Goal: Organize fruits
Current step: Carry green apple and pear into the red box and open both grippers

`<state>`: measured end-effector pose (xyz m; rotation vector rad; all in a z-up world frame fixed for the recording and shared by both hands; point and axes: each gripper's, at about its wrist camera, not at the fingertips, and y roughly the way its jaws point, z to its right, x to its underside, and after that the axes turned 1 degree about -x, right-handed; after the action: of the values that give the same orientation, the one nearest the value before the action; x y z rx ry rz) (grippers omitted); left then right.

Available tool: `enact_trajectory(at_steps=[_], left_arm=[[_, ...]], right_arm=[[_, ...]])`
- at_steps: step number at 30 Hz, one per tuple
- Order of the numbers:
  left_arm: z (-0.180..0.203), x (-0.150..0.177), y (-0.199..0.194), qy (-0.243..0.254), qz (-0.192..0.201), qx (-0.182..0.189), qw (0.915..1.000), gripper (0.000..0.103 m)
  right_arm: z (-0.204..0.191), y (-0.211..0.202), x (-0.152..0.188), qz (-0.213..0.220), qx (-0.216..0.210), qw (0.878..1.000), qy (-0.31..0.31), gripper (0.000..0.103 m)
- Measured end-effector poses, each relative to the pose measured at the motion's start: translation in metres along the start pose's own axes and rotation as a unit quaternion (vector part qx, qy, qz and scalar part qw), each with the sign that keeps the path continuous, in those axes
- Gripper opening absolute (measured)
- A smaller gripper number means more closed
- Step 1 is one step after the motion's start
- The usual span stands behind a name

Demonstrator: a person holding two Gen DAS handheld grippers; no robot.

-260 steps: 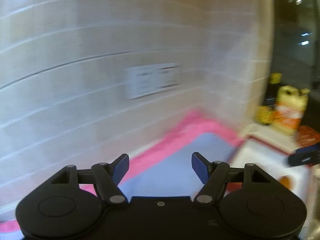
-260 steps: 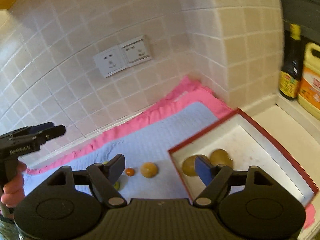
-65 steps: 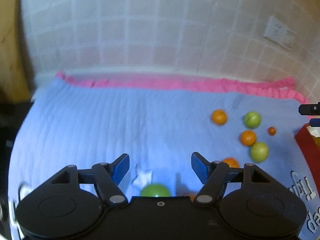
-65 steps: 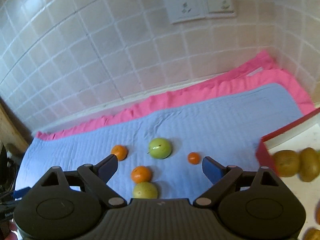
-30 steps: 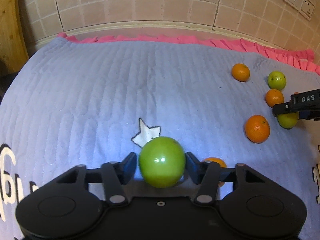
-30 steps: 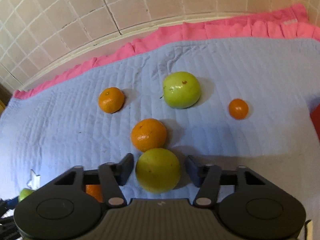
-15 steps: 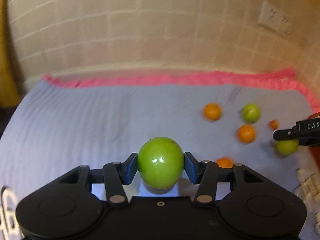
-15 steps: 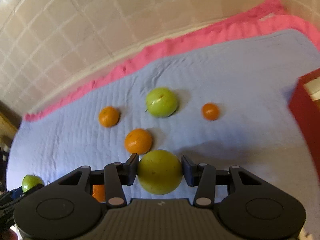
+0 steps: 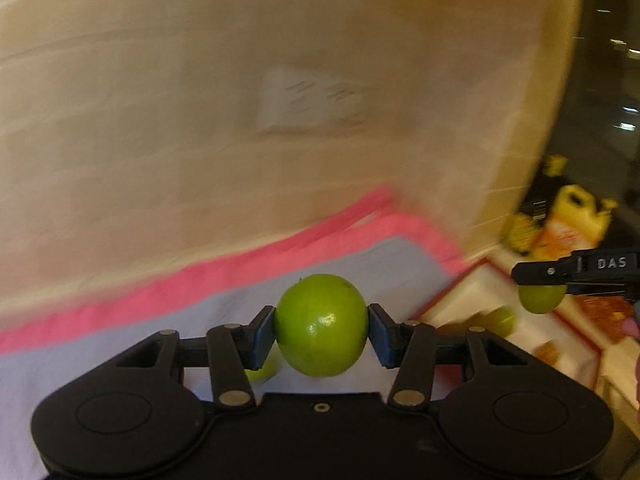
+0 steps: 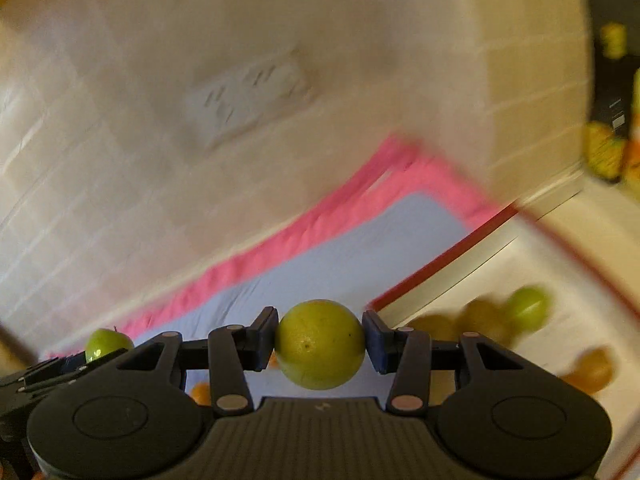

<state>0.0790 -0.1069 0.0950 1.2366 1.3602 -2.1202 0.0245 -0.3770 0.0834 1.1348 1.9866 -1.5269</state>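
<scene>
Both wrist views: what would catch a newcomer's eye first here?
The bright green apple clamped between the left gripper's fingers, dead centre of the left wrist view. Likewise, the yellow-green apple is held in the right gripper. To the right lies the red-rimmed box, with blurred fruit inside; everything behind is motion-smeared.

White letters "DAS" on the black right gripper [image 9: 576,270] body.
</scene>
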Motion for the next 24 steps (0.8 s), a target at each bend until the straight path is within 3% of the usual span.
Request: enact_trajectory(at_steps=[5,7,11,17,24], left_arm=[[0.063,-0.035,0.029,0.041,0.006,0.084,0.9956,0.059],[0.087,-0.044,0.041,0.048,-0.002,0.128,0.9906,0.059],[0.136,-0.05,0.067,0.084,-0.012,0.177,0.9806,0.059],[0.187,-0.033,0.117,0.125,-0.073,0.2,0.9691,0.059],[0.196,0.005,0.144,0.139,-0.147,0.226,0.9528,0.059]], right_arm=[[0.056,-0.036,-0.03,0.051,0.061,0.996,0.03,0.048],[0.078,-0.042,-0.036,0.057,0.075,0.994,0.048,0.048],[0.119,-0.042,-0.036,0.056,0.108,0.99,0.075,0.048],[0.168,-0.028,-0.016,0.031,0.112,0.984,0.135,0.048],[0.184,0.002,0.002,-0.002,0.124,0.981,0.149,0.048]])
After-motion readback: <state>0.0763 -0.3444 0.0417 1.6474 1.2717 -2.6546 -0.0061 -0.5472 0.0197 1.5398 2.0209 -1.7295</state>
